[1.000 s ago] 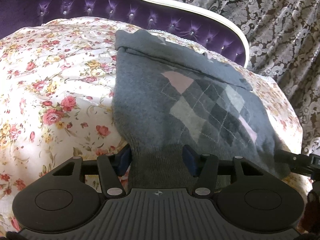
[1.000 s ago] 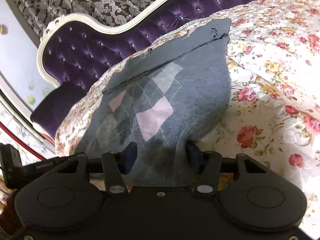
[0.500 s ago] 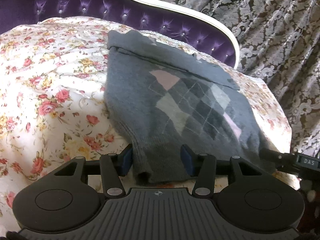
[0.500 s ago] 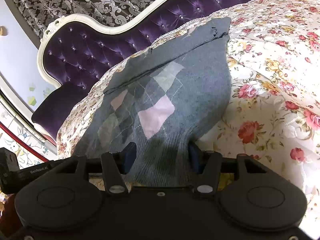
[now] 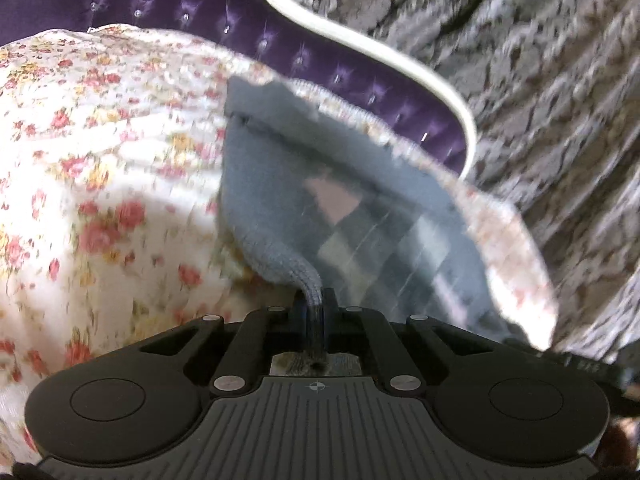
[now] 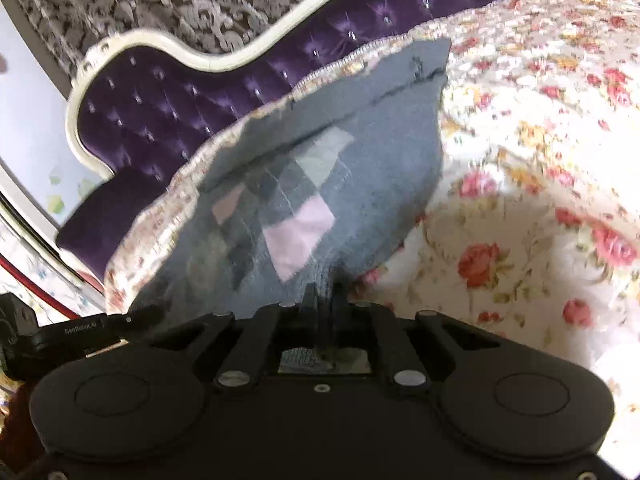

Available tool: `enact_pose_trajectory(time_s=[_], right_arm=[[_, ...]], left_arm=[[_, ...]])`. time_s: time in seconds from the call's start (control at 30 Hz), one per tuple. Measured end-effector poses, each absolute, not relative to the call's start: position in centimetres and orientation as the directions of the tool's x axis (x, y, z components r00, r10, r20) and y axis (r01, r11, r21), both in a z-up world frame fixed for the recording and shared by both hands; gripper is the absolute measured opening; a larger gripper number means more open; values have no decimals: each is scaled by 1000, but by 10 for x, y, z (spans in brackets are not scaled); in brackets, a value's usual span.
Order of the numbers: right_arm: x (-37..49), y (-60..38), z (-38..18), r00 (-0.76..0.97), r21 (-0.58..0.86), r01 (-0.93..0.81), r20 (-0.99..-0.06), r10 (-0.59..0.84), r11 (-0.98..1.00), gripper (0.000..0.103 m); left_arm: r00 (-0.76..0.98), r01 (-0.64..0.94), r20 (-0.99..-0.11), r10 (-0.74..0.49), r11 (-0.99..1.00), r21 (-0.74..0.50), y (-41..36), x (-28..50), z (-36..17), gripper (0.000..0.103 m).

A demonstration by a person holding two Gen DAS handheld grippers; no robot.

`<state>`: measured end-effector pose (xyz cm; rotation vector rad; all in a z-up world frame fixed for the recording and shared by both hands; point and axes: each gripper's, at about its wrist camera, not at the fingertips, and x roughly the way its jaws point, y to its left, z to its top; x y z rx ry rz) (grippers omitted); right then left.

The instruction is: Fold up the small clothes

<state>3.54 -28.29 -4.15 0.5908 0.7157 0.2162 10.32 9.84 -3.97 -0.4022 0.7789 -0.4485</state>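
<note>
A small grey knit garment (image 5: 360, 200) with a pink and grey argyle pattern lies on the floral bed cover (image 5: 100, 200); it also shows in the right wrist view (image 6: 320, 184). Its far edge is folded over near the headboard. My left gripper (image 5: 314, 304) is shut on the ribbed near hem at the garment's left corner and lifts it off the cover. My right gripper (image 6: 323, 296) is shut on the near hem at the right corner, also raised. Both views are motion-blurred.
A purple tufted headboard (image 5: 280, 40) with a white frame stands behind the garment; it also shows in the right wrist view (image 6: 180, 92). Patterned grey curtains (image 5: 540, 80) hang beyond. The floral cover (image 6: 540, 160) spreads to the right. The other gripper's body (image 6: 80, 326) shows at far left.
Both grippers have shut on the near hem, which lay between open jaws before. The hem now rises off the cover and both views have moved forward.
</note>
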Motion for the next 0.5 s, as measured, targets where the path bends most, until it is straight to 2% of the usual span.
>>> enact_pose_trajectory(time_s=[0.33,0.5], right_arm=[[68,-316,16,826,692,-84,-353,439,716,13],[112,-323,36,850,689,-127,-295,436,714,13]], left_arm=[[679,318,-431,-594,768,-556,101,150,28,6],[714,359,-390,-582,782,-509,86,191,53,6]])
